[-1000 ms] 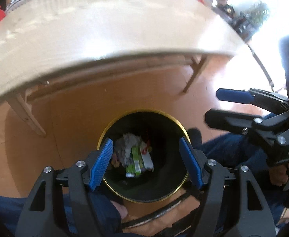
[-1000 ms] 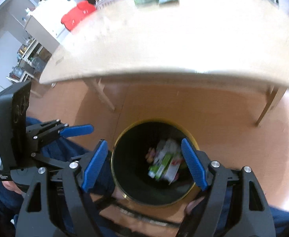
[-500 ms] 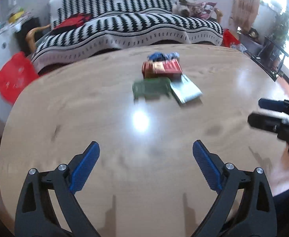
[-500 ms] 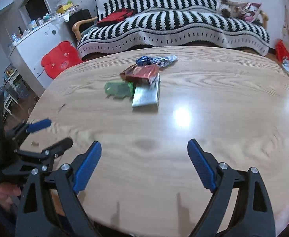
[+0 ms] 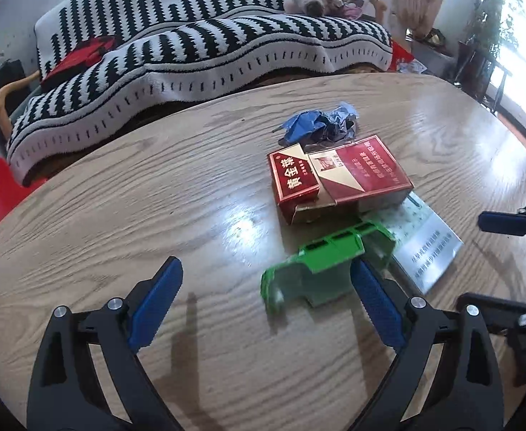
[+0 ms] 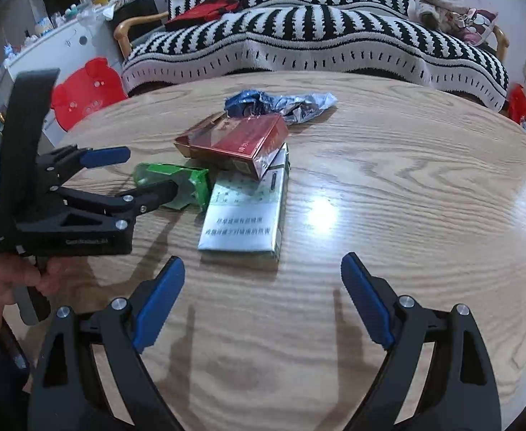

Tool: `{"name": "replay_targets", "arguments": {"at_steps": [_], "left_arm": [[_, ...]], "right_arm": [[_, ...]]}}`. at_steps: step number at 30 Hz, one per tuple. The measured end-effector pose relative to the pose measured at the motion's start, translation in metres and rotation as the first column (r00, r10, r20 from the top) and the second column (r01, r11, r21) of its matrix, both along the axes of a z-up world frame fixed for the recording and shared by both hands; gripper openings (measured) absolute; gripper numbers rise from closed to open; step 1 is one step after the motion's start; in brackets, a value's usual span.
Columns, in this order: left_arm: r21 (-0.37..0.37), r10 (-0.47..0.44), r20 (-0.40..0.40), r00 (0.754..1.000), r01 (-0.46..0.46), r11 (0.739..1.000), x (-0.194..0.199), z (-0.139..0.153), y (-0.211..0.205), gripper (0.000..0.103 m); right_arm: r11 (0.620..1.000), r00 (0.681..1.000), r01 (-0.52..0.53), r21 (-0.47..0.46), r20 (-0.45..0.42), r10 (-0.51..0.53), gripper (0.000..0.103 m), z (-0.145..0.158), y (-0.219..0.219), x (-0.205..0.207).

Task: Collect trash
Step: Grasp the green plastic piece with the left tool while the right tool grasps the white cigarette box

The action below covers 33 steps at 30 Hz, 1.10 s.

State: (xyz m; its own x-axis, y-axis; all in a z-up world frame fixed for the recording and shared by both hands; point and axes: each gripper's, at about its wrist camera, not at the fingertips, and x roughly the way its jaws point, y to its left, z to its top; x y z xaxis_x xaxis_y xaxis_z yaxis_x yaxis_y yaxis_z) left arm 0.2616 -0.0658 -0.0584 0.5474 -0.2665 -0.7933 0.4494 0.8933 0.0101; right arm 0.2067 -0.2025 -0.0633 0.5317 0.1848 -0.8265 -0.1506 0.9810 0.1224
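Trash lies on a round wooden table (image 5: 155, 186): a green plastic wrapper (image 5: 316, 265), a red cigarette pack (image 5: 338, 176), a white-green cigarette pack (image 5: 428, 248) and a crumpled blue foil wrapper (image 5: 320, 125). My left gripper (image 5: 266, 301) is open, its right finger beside the green wrapper. My right gripper (image 6: 263, 298) is open and empty, just short of the white-green pack (image 6: 245, 212). The right wrist view also shows the green wrapper (image 6: 176, 183), the red pack (image 6: 237, 140), the foil (image 6: 280, 102) and the left gripper (image 6: 119, 172).
A sofa with a black-and-white striped cover (image 5: 205, 39) stands behind the table. A red stool (image 6: 87, 93) and a white cabinet (image 6: 61, 43) are at the left. The table (image 6: 424, 197) is bare to the right of the trash.
Both grippers have risen from over the black bin under the table and moved forward over the tabletop, close to the trash pile. Both stay open.
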Motion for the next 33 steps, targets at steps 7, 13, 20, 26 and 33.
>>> {"name": "replay_targets", "arguments": {"at_steps": [7,13,20,26,33], "left_arm": [[-0.024,-0.052,-0.007,0.999,0.052,0.998,-0.004,-0.002,-0.005,0.031],[-0.062,-0.009,-0.013,1.000,0.008,0.998,-0.017,0.009,0.009,0.013],[-0.064,0.061,-0.018,0.998,-0.062,0.996,-0.052,0.021,0.028,0.013],[-0.071,0.102,-0.033,0.994,-0.105,0.992,-0.094,0.033,0.028,0.013],[-0.066,0.125,-0.061,0.990,-0.129,0.989,-0.173,0.046,0.019,0.013]], "right_arm": [[0.996,0.999,-0.019,-0.089,0.034,0.022,0.087,-0.011,0.024,0.021],[0.994,0.999,-0.023,-0.105,0.042,0.027,0.087,-0.013,0.035,0.036],[0.997,0.999,-0.023,-0.074,0.036,0.026,0.059,-0.005,0.031,0.024],[0.998,0.999,-0.043,-0.045,0.012,0.044,0.059,0.014,0.018,-0.028],[0.997,0.998,-0.067,-0.035,0.020,0.067,0.059,0.035,-0.003,-0.119]]}}
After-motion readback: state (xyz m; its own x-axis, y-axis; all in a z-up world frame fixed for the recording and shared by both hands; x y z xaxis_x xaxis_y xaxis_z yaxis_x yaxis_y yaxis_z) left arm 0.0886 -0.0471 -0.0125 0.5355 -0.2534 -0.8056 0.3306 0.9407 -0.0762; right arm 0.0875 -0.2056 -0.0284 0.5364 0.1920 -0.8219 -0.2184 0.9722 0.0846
